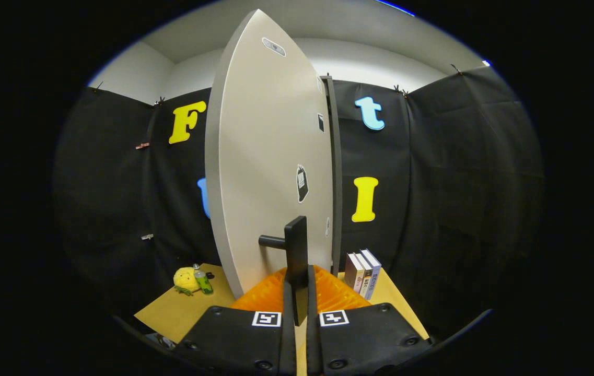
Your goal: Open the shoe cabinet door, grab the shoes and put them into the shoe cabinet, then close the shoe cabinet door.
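Note:
The shoe cabinet's pale grey door (265, 172) rises straight ahead, swung partly out from the dark cabinet edge (335, 172) on its right. Several small stickers dot its face. A black upright handle (295, 245) stands off the door on a short stem. My gripper (297, 279) is shut on the lower end of that handle, and both fingers (268, 297) press against it from either side. The cabinet's inside is hidden behind the door.
A brown tabletop (182, 313) carries a yellow plush toy (186, 279) and a small green bottle (202, 281) left of the door. Three upright books (362, 274) stand to the right of the cabinet edge. Black cloth walls close in all around.

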The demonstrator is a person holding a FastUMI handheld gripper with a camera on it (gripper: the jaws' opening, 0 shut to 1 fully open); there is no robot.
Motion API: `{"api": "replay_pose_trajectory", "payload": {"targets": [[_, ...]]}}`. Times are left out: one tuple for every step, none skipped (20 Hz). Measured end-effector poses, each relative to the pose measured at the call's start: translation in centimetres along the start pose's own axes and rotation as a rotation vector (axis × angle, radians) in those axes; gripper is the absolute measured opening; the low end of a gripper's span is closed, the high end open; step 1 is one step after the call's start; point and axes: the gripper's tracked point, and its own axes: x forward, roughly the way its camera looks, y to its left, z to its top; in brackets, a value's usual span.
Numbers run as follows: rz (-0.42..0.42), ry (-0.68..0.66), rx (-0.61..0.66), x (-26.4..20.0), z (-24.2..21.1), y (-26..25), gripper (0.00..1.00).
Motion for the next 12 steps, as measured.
{"api": "replay_pose_trajectory", "payload": {"targets": [[0.002,-0.001,0.012,-0.1,0.1,-0.4,0.12],[0.003,-0.003,0.030,-0.3,0.2,-1.0,0.12],[-0.001,-0.004,0.042,-0.3,0.2,-1.5,0.12],[-0.007,-0.006,0.045,-0.5,0.2,-2.1,0.12],[-0.016,-0.009,0.039,-0.6,0.3,-2.7,0.12],[-0.025,-0.010,0.028,-0.6,0.4,-3.3,0.11],[-0.034,-0.011,0.019,-0.4,0.4,-3.8,0.11],[-0.043,-0.010,0.017,-0.4,0.5,-4.4,0.11],[-0.053,-0.012,0.020,-0.3,0.6,-5.0,0.11],[-0.067,-0.014,0.025,-0.3,0.6,-5.6,0.11],[-0.082,-0.018,0.029,-0.6,0.5,-6.3,0.09],[-0.087,-0.021,0.040,-0.8,0.7,-6.8,0.06]]}}
